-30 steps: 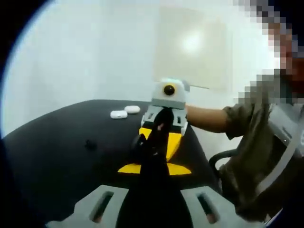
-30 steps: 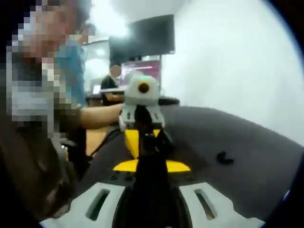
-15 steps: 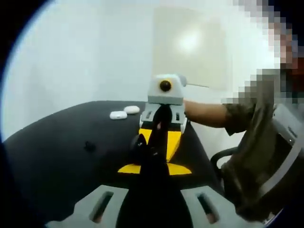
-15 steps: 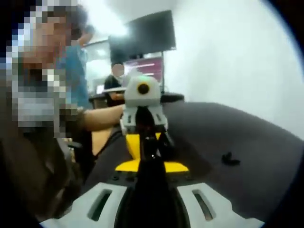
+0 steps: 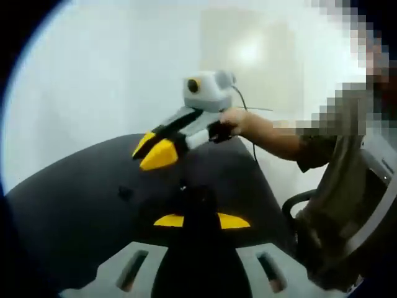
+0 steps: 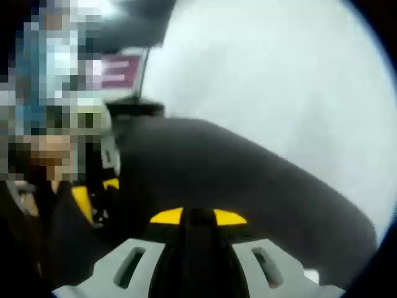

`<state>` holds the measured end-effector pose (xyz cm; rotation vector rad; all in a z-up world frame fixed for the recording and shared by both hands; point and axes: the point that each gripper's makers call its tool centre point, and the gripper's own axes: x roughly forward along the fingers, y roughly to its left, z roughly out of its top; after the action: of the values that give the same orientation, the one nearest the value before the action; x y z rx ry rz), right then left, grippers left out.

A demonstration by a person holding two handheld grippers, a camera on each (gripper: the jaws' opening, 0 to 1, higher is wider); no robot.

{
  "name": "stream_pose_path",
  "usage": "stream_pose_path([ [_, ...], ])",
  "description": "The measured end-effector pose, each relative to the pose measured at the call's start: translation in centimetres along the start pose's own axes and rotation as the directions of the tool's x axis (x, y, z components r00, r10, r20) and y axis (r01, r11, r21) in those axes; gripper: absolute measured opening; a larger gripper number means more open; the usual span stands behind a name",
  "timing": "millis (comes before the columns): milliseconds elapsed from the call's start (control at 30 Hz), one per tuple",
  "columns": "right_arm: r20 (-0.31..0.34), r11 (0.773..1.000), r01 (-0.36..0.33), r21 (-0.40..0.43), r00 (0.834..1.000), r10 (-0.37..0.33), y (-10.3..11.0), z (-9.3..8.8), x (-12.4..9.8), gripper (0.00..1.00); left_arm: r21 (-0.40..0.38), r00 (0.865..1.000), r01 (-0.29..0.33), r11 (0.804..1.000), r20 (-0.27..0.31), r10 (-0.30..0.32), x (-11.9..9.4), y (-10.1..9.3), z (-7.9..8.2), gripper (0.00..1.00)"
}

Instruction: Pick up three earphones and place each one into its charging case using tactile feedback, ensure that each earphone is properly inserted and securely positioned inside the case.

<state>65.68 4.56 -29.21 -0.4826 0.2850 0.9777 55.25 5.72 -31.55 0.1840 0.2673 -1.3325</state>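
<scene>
In the left gripper view my left gripper (image 5: 198,220) is shut on a small black object (image 5: 195,197), probably a charging case, which sticks up above the yellow tips. My right gripper (image 5: 155,151) hangs over the black table (image 5: 68,211), up and to the left of that object and apart from it, with its jaws together. A small black piece, maybe an earphone (image 5: 126,192), lies on the table at the left. In the blurred right gripper view my right gripper (image 6: 197,216) is shut with nothing visible between its tips. The left gripper's yellow fingers (image 6: 82,202) show at the far left.
A person sits at the right of the table, with a forearm (image 5: 273,138) reaching to the right gripper. An office chair (image 5: 294,205) stands beside them. White walls lie behind the table. A screen (image 6: 121,69) glows in the background.
The right gripper has pulled away from the black object held by the left gripper, swinging up and left. The two white cases at the table's back are now hidden behind it.
</scene>
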Motion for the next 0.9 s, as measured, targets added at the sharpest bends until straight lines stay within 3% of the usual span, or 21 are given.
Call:
stream_pose_path([
  [100, -0.067, 0.999, 0.022, -0.045, 0.997, -0.025, 0.7, -1.1, 1.7, 0.19, 0.001, 1.0, 0.001, 1.0, 0.0, -0.001, 0.1, -0.1, 0.0, 0.14],
  [267, -0.067, 0.995, 0.085, -0.061, 0.994, -0.089, 0.1, -1.7, 3.2, 0.19, -0.004, 1.0, 0.004, 1.0, 0.002, -0.004, 0.1, -0.1, 0.0, 0.14],
  [367, -0.055, 0.995, 0.084, -0.044, 0.995, -0.087, -0.4, -1.8, 3.2, 0.13, -0.005, 1.0, 0.006, 1.0, 0.003, -0.006, 0.1, -0.1, 0.0, 0.15],
  [467, -0.022, 1.0, 0.021, 0.017, 1.0, -0.02, -0.2, -1.7, 2.9, 0.13, -0.001, 1.0, 0.007, 1.0, 0.003, -0.007, 0.1, -0.1, 0.0, 0.15],
  [533, 0.064, 0.991, -0.059, 0.124, 0.997, 0.052, 0.1, -0.8, 1.7, 0.12, 0.004, 1.0, 0.005, 1.0, 0.003, -0.005, 0.1, -0.2, 0.0, 0.15],
  [567, 0.122, 0.971, -0.119, 0.208, 0.988, 0.095, 0.3, -0.1, 1.0, 0.12, 0.006, 1.0, 0.004, 1.0, 0.004, -0.004, 0.1, -0.2, 0.0, 0.15],
  [600, 0.184, 0.935, -0.198, 0.294, 0.972, 0.148, 0.8, 0.6, 0.0, 0.12, 0.006, 1.0, 0.004, 1.0, 0.003, -0.004, 0.1, -0.2, 0.1, 0.15],
  [667, 0.286, 0.846, -0.312, 0.432, 0.937, 0.2, 0.9, 1.5, -1.7, 0.12, 0.011, 1.0, 0.003, 1.0, 0.003, -0.003, 0.1, -0.2, 0.1, 0.15],
  [733, 0.32, 0.779, -0.35, 0.52, 0.926, 0.203, 0.6, 1.2, -2.8, 0.12, 0.013, 1.0, 0.003, 1.0, 0.003, -0.003, 0.2, -0.3, 0.1, 0.15],
  [767, 0.314, 0.746, -0.351, 0.566, 0.928, 0.199, 0.3, 0.6, -3.2, 0.12, 0.014, 1.0, 0.003, 1.0, 0.003, -0.003, 0.2, -0.3, 0.1, 0.15],
  [800, 0.293, 0.731, -0.33, 0.597, 0.938, 0.185, -0.1, -0.1, -3.5, 0.12, 0.015, 1.0, 0.003, 1.0, 0.003, -0.003, 0.2, -0.3, 0.1, 0.15],
  [833, 0.251, 0.745, -0.276, 0.607, 0.956, 0.149, -0.5, -1.1, -3.8, 0.12, 0.015, 1.0, 0.004, 1.0, 0.003, -0.004, 0.2, -0.3, 0.1, 0.15],
  [900, 0.178, 0.825, -0.163, 0.541, 0.981, 0.077, -1.7, -2.4, -4.4, 0.12, 0.015, 1.0, 0.005, 1.0, 0.003, -0.005, 0.2, -0.3, 0.1, 0.15],
])
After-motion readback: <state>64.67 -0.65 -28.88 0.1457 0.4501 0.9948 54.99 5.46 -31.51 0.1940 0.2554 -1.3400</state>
